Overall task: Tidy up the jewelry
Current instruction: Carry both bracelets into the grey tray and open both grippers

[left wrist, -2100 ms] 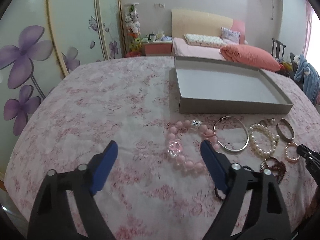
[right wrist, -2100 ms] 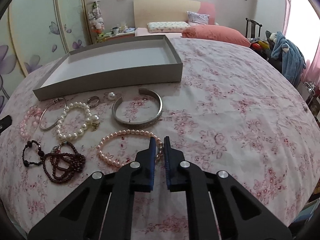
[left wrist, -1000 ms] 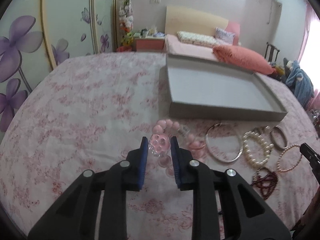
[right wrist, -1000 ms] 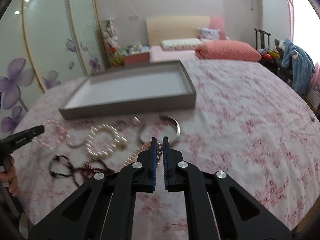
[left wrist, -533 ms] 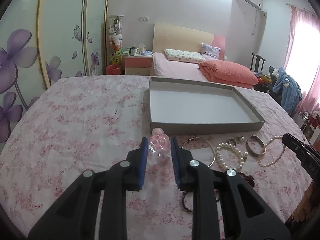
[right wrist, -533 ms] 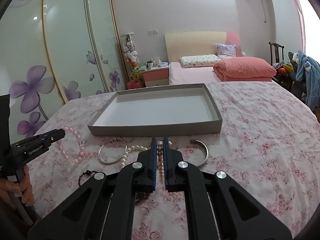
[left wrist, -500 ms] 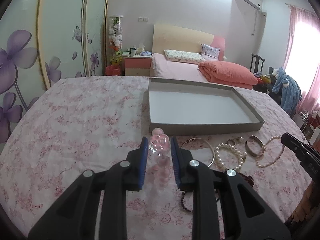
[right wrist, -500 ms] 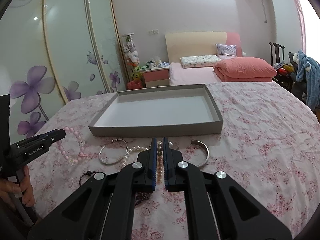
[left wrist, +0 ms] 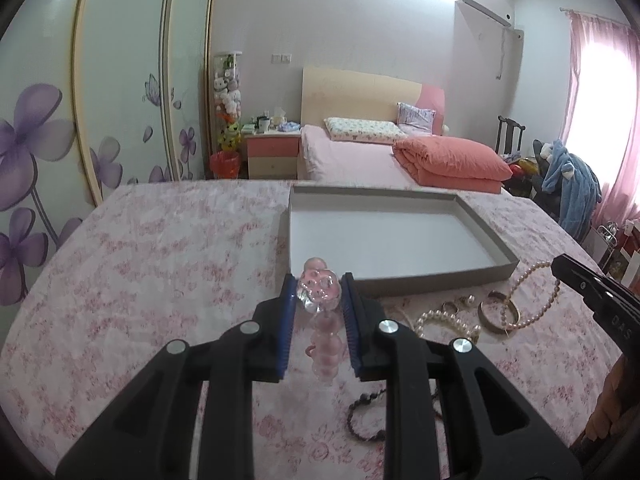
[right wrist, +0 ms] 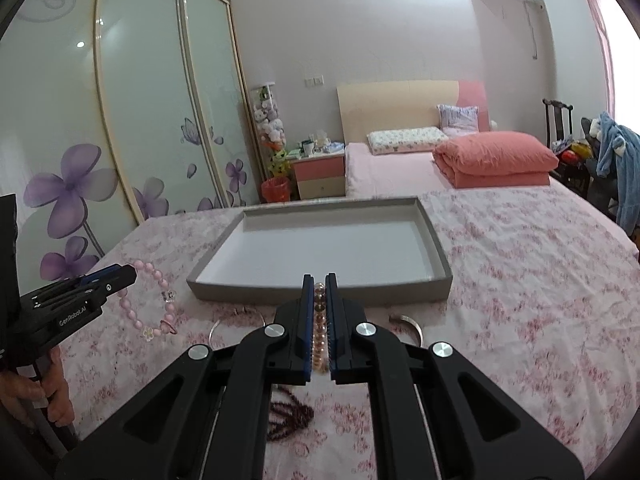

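Pink floral cloth (left wrist: 160, 264) covers the wide surface in a bedroom, with a bed (left wrist: 360, 156) and a wardrobe with purple flowers (right wrist: 72, 184) behind it. A shallow grey tray (left wrist: 496, 270) with a white floor lies on the cloth, and nothing is inside it.

The left gripper (left wrist: 318, 292) is clamped on a pink bead bracelet (left wrist: 320, 290), its blue pads pressing a clear pink charm. From the right wrist camera the bracelet (right wrist: 154, 280) hangs in a loop from that gripper (right wrist: 120, 276), clear of the cloth and left of the tray's (right wrist: 320, 300) near corner. A hand (right wrist: 44, 396) grips the tool's handle at the lower left.

The right gripper (right wrist: 319, 292) is clenched on a strand of pinkish pearls (right wrist: 319, 332), which runs between its narrow jaws. In the left wrist view the strand (left wrist: 532, 296) dangles from the right gripper's tip (left wrist: 560, 266), just in front of the tray's near right corner.

On the cloth before the tray lie a white pearl bracelet (left wrist: 444, 320), a metal cuff (left wrist: 498, 314), small rings (left wrist: 460, 302), a thin silver hoop (right wrist: 236, 322) and dark red beads (right wrist: 290, 416).
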Demonstrator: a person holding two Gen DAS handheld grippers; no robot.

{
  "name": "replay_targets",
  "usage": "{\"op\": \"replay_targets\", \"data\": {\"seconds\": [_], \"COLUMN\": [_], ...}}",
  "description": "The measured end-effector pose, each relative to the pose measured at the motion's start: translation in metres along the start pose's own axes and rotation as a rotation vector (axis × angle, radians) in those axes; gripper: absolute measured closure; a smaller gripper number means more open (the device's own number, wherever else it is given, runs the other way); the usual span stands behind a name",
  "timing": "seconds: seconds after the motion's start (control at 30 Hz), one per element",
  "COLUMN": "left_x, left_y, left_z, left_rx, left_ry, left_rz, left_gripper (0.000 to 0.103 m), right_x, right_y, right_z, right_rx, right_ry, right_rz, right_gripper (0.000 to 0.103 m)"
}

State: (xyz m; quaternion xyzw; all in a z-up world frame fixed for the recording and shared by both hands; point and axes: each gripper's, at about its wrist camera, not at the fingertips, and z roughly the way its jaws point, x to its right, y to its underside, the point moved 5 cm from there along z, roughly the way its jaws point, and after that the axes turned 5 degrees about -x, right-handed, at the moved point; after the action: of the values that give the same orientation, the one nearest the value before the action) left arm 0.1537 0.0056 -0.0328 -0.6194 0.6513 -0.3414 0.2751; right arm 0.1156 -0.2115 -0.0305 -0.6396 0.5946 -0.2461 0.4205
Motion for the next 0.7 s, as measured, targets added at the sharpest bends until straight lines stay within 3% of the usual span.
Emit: {"op": "replay_targets", "data": {"seconds": [0.23,0.43,0.7], "left_x": [0.023,0.043,0.049], "left_y": [-0.029,-0.058,-0.087], "left_z": [-0.003,0.017,0.070], "left_rx": [0.054,0.072,0.040], "left_ry": [-0.008,-0.001,0.021], "left_rz": [0.041,0.078,0.068], "left_gripper": [0.080,0.080,0.080], "right_x": [-0.006,-0.001,0.014], "right_y": [-0.033,-0.061,-0.083], "right_z": [0.000,0.017,0.074], "right_rx": [0.077,0.116,0.057], "right_ry": [0.009,0.013,0.018], "right_rz": [-0.037,-0.046,-0.022], "right_gripper": [0.097,0.097,0.097]}}
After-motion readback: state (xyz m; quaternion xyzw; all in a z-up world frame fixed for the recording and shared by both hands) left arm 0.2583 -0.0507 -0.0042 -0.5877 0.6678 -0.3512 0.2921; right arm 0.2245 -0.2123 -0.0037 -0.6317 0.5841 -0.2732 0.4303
